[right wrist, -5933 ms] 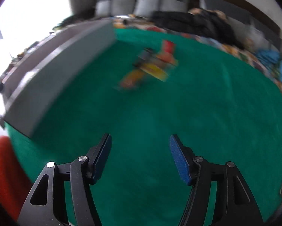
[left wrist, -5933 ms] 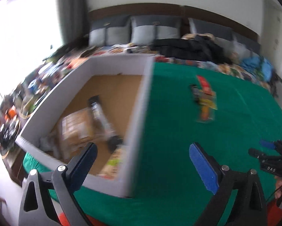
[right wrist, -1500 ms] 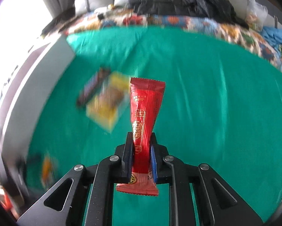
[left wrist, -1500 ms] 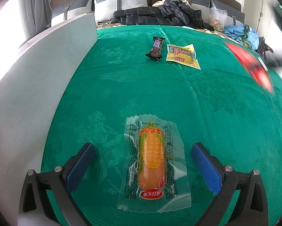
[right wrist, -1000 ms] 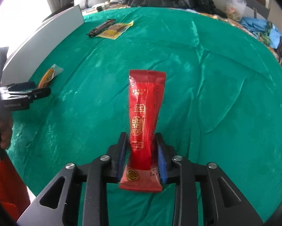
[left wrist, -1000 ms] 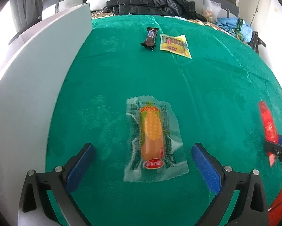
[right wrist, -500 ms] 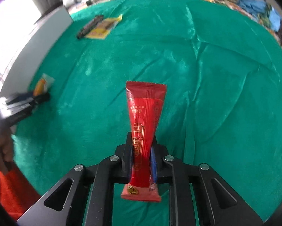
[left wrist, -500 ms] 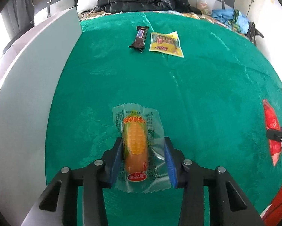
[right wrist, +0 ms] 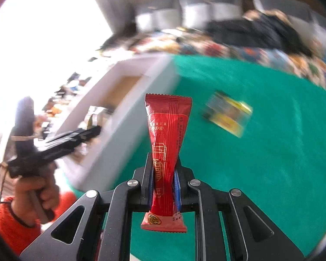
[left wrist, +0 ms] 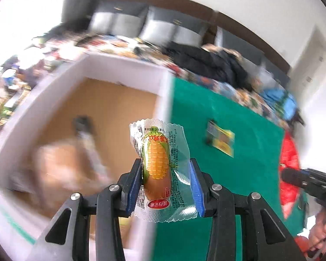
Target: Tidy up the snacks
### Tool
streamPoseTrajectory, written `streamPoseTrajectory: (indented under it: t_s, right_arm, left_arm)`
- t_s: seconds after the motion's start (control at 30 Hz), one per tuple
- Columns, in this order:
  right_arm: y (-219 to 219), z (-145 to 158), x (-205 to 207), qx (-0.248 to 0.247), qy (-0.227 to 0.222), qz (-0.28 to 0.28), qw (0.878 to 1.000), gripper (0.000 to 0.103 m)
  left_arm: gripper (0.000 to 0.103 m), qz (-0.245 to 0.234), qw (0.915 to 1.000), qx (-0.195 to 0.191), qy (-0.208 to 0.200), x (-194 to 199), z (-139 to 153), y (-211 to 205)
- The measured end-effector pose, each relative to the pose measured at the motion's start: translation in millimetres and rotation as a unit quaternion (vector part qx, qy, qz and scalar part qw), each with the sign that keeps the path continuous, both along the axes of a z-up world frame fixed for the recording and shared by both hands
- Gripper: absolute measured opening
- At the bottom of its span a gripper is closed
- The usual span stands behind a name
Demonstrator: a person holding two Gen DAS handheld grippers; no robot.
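My left gripper (left wrist: 165, 187) is shut on a clear-wrapped corn-shaped snack (left wrist: 157, 165) and holds it in the air by the right wall of the white cardboard box (left wrist: 123, 65). My right gripper (right wrist: 164, 187) is shut on a long red snack packet (right wrist: 166, 143) that stands upright above the green cloth (right wrist: 261, 163). The red packet (left wrist: 289, 163) and right gripper also show at the right edge of the left wrist view. The left gripper (right wrist: 76, 137) shows at the box (right wrist: 128, 113) in the right wrist view.
A yellow snack packet (left wrist: 222, 139) lies on the green cloth (left wrist: 206, 239), also blurred in the right wrist view (right wrist: 230, 117). Several packets lie blurred in the box (left wrist: 60, 163). Dark clothes (left wrist: 213, 65) and grey cushions (left wrist: 163, 30) sit at the back.
My left gripper has lifted the corn snack off the cloth and swung left to the box. My right gripper has risen with the red packet and turned toward the box.
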State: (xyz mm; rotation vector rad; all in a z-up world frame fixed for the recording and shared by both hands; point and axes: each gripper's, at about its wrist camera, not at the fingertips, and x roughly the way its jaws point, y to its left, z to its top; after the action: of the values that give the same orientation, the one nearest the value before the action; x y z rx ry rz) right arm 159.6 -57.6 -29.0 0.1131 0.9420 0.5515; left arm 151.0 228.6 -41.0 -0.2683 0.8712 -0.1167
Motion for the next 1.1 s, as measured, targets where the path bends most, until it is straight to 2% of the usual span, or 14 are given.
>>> streamPoseTrajectory:
  t_s: [0.13, 0.23, 0.33, 0.43, 0.67, 1.1]
  right_arm:
    - [91, 35, 10, 0.033, -0.012, 0.074, 0.997, 0.016]
    - [135, 47, 6, 0.037, -0.023, 0.109, 0.993, 0.016]
    - [163, 48, 1, 0.042, -0.024, 0.132, 0.99, 0.016]
    - [180, 42, -1, 0.03, -0.024, 0.142, 0.989, 0.016]
    - [185, 32, 6, 0.01, -0.013, 0.14, 0.99, 0.016]
    - [206, 28, 8, -0.002, -0.013, 0.143, 0.99, 0.016]
  left_arm:
    - [0.041, 0.061, 0.9976, 0.034, 0.003, -8, 12, 62]
    - [0.041, 0.093, 0.9942, 0.053, 0.009, -24, 14, 93]
    - [0.041, 0.108, 0.9914, 0.073, 0.013, -40, 10, 108]
    - [0.041, 0.109, 0.9899, 0.09, 0.011, -45, 7, 109]
    - [0.041, 0.102, 0.9885, 0.112, -0.005, -44, 6, 97]
    - [0.041, 0.102, 0.9871, 0.123, 0.002, -40, -1, 93]
